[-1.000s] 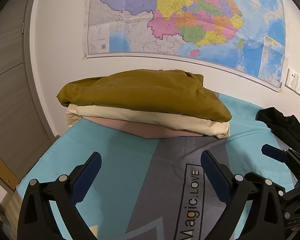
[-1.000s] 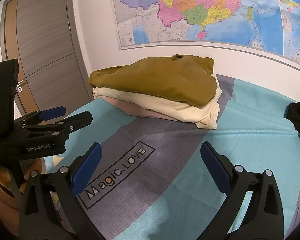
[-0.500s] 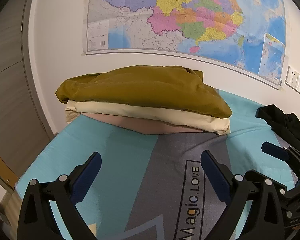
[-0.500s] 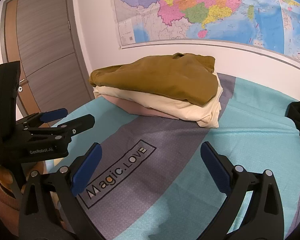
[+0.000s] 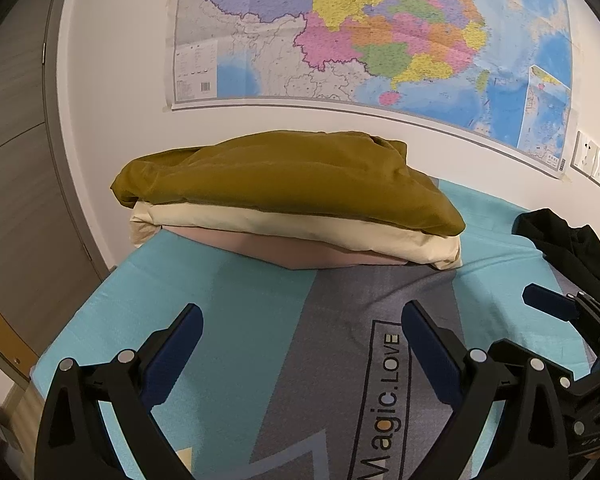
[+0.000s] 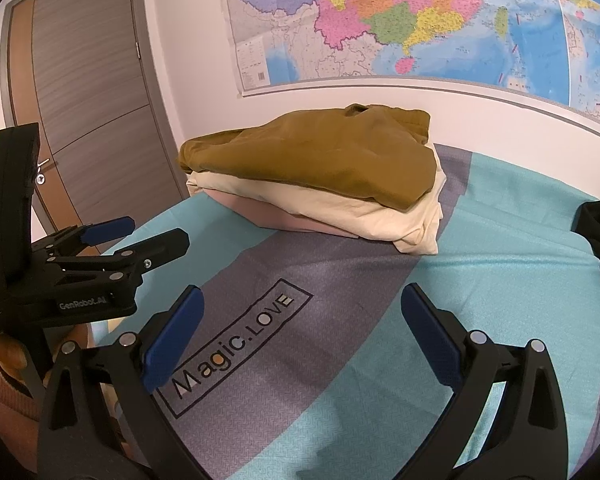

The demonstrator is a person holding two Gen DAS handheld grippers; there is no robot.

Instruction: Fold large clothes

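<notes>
Moved a bit nearer the folded pile, both fingers wide open and empty; soft, floppy black clothes, best grabbed by an edge

- Three folded garments in one stack at 12 o'clock: mustard-brown cloth on top, cream cloth, pink cloth underneath.
- One crumpled black garment at 3 o'clock.
- One colourful paper wall map.
- Two black grippers, each with two blue-padded fingers.

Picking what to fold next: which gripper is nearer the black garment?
Right. The right gripper hangs beside the black garment; the left gripper sits further left, over the printed cloth.
</notes>
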